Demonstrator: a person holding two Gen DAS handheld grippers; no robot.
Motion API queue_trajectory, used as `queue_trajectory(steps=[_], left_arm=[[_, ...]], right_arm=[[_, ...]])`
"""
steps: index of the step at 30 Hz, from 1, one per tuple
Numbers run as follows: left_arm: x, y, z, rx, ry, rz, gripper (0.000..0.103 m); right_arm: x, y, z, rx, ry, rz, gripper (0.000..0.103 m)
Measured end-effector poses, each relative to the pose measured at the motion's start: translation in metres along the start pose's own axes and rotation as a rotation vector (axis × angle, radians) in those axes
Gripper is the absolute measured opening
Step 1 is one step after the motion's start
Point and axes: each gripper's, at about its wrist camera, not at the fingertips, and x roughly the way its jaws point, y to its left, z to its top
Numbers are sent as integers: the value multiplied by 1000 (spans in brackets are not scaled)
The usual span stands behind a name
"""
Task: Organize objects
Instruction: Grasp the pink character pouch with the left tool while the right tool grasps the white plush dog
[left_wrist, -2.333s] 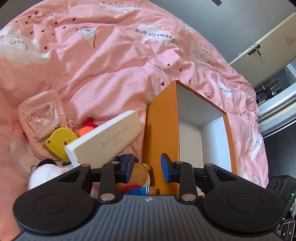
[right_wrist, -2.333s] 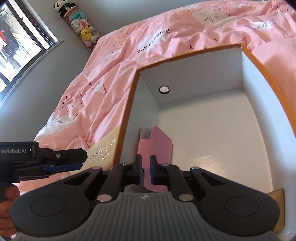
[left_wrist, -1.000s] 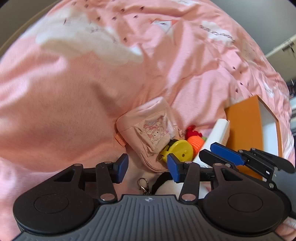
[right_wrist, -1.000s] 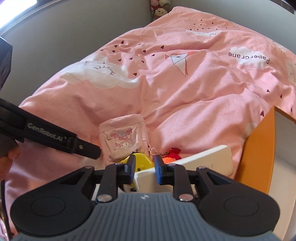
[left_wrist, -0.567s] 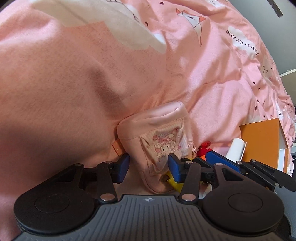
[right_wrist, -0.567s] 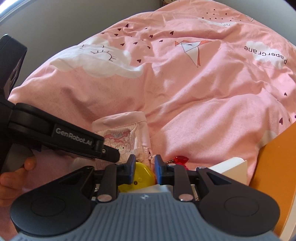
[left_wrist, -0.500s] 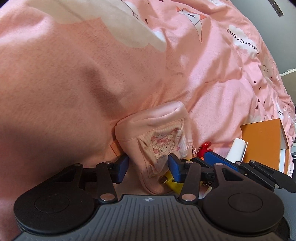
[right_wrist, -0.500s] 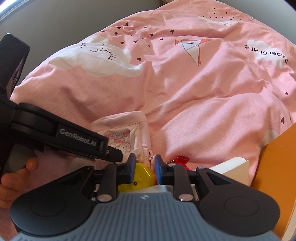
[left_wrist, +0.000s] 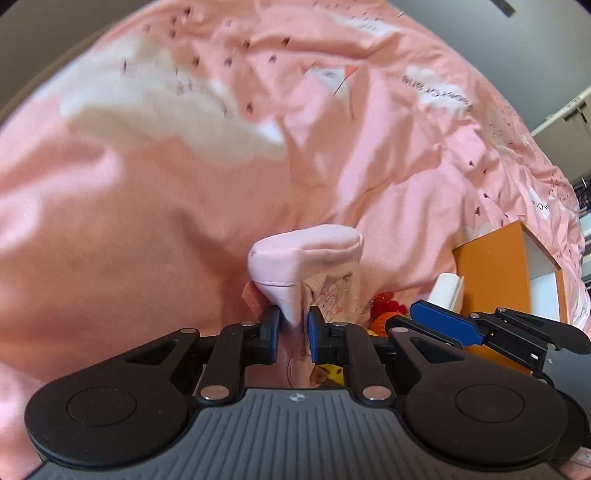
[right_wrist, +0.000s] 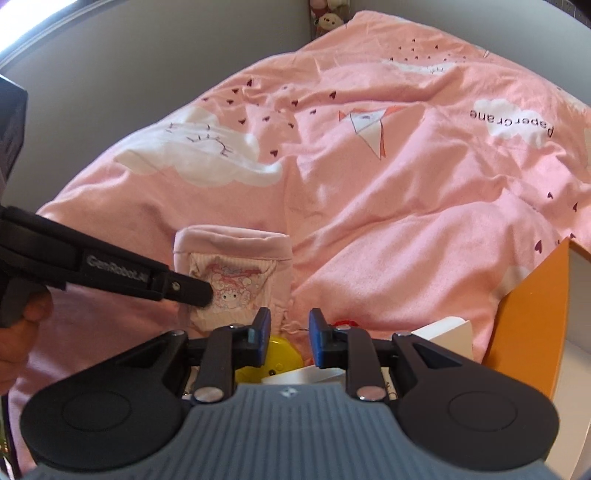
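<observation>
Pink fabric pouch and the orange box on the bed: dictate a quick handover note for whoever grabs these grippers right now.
Left gripper: jaws just closed, now pinching the edge of the pink fabric pouch with the cartoon print.
Right gripper: narrowly open, empty, over the pile.
On the pink quilt: round yellow tape measure, long white carton, red-orange charm, all beside the orange cardboard box with white inside.
Done: pouch gripped.
Left: carry the pouch to the box, then probably the remaining items.

Left gripper pinching, right gripper idle

The left gripper (left_wrist: 291, 328) has just closed its jaws on the pink pouch (left_wrist: 306, 266); the right gripper (right_wrist: 289, 338) hovers narrowly parted, empty.
</observation>
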Motion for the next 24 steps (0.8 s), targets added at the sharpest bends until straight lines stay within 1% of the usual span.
queue_trajectory(steps=[3,5,8,11,15,18,21,24], left_arm=[[-28,-9,1,70,-47,50,16],[-46,-13,0,102,-65,56,16],[-71,-21,-5,157,-72,70,16],[-86,-33,-15,229,-44,79,16],[-95,-44,-33,306,-2,113,16],[-98,-51,-45,356,-17,147,16],[-96,-52,-50,360,-20,153,16],[-88,-46,-49,336,-27,137,16]], right_arm=[[-16,4,-1,8,-28,7,24],[-29,8,-4,4,-48,19,24],[-50,15,-9,-23,-69,41,24],[-69,24,-17,-67,-67,83,24],[-80,35,-28,-110,-31,110,24],[-82,45,-38,-165,-7,107,24],[-78,53,-47,-223,25,118,24],[-71,63,-56,-315,66,108,25]])
